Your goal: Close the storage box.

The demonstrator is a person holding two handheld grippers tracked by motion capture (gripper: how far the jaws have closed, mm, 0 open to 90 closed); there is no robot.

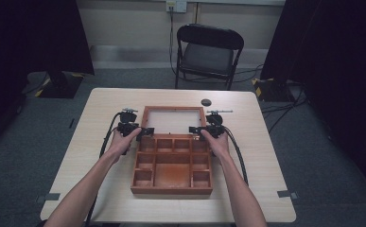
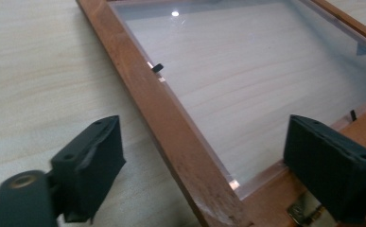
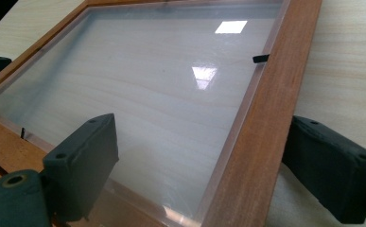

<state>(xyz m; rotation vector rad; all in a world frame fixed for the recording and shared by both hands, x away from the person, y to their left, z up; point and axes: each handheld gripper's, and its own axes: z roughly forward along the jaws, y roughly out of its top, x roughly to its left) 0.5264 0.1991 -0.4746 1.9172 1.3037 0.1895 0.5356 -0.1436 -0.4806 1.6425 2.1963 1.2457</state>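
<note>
A wooden box [image 1: 172, 190] with several compartments lies on the table, its glass lid [image 1: 145, 116] swung back flat beyond it. My left gripper [image 1: 145, 131] sits at the lid's left side near the hinge. In the left gripper view its jaws [image 2: 209, 175] straddle the lid's wooden rail [image 2: 171, 127] without pressing on it. My right gripper [image 1: 193, 129] sits at the lid's right side. Its jaws [image 3: 206, 175] stand wide around the other rail [image 3: 265, 118], one pad over the glass pane [image 3: 161, 94], one outside the frame.
A small black round disc [image 1: 206, 102] lies on the light wooden table [image 1: 265, 189] behind the lid. A black folding chair [image 1: 209, 52] stands beyond the far edge. A brass hinge [image 2: 303, 213] joins lid and box.
</note>
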